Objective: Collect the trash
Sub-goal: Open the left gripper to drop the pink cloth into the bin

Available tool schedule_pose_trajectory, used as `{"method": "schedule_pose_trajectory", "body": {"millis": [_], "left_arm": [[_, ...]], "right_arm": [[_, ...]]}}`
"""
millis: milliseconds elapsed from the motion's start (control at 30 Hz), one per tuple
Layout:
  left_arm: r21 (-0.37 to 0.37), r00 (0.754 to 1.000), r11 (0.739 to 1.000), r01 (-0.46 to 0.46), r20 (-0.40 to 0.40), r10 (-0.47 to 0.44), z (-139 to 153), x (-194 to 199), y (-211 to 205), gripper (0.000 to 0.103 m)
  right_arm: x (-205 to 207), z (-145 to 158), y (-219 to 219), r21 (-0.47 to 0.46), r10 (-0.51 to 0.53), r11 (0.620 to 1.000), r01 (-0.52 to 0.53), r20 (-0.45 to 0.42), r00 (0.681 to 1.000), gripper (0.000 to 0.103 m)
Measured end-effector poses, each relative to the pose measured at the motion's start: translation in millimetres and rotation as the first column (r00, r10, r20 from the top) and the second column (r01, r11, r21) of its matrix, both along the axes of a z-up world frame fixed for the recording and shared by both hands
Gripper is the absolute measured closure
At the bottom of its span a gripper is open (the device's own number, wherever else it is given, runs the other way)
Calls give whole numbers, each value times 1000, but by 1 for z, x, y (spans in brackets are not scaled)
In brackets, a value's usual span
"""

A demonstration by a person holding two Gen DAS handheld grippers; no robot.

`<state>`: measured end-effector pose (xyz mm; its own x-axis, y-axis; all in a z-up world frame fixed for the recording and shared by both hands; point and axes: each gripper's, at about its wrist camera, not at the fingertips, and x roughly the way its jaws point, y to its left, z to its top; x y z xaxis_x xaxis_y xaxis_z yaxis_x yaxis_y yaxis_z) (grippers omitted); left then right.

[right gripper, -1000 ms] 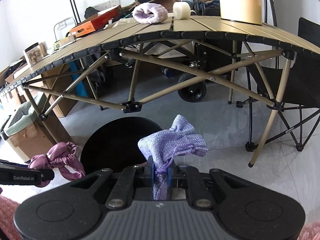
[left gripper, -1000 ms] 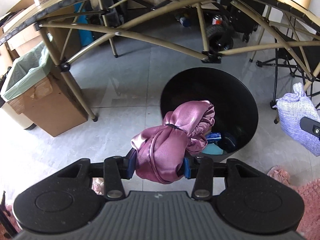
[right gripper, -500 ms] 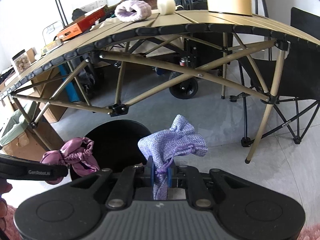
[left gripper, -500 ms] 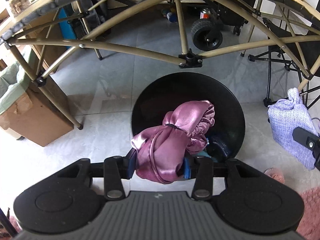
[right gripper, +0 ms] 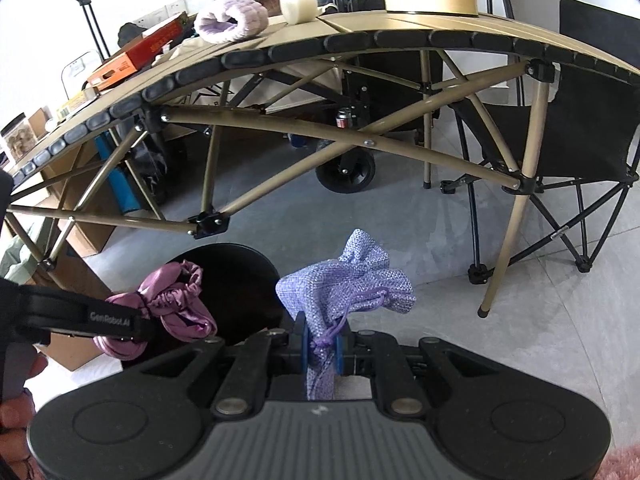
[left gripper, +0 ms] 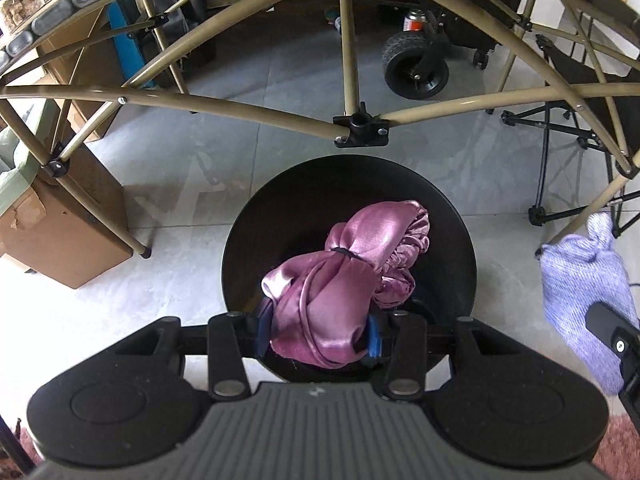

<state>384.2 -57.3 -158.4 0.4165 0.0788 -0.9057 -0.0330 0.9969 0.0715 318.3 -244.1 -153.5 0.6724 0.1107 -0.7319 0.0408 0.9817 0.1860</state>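
Note:
My left gripper (left gripper: 318, 330) is shut on a bundle of pink satin cloth (left gripper: 340, 280), held directly over the mouth of a round black bin (left gripper: 248, 240) on the floor. In the right wrist view the same pink cloth (right gripper: 176, 308) hangs over the bin (right gripper: 240, 276) at lower left. My right gripper (right gripper: 322, 344) is shut on the drawstring end of a lilac woven pouch (right gripper: 352, 280), held to the right of the bin. That pouch (left gripper: 580, 280) shows at the right edge of the left wrist view.
A tan folding table frame (left gripper: 360, 128) arches just beyond the bin, its top (right gripper: 360, 36) carrying a lilac scrunchie (right gripper: 232, 20), boxes and a roll. A cardboard box with a green liner (left gripper: 60, 220) stands left. A black folding chair (right gripper: 580, 140) and a wheeled cart (left gripper: 416, 64) stand behind.
My left gripper carried the pink cloth from the bin's near left rim to above its middle. The right gripper with the pouch drifted slightly towards the table.

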Motion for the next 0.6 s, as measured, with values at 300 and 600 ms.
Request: {"method": "schedule_pose_trajectory", "body": {"millis": [300,600], "left_arm": [[2,999,1000,-31,-40,31,-13,15,-12,59],[-4,997,999,-44,-60,44,-19,21,-18,58]], "right_arm": [[4,-5,-5,-14,-34,999,34,-8,999,92],[6,-7,-5,-16,-42,999,42,-18,999,92]]}}
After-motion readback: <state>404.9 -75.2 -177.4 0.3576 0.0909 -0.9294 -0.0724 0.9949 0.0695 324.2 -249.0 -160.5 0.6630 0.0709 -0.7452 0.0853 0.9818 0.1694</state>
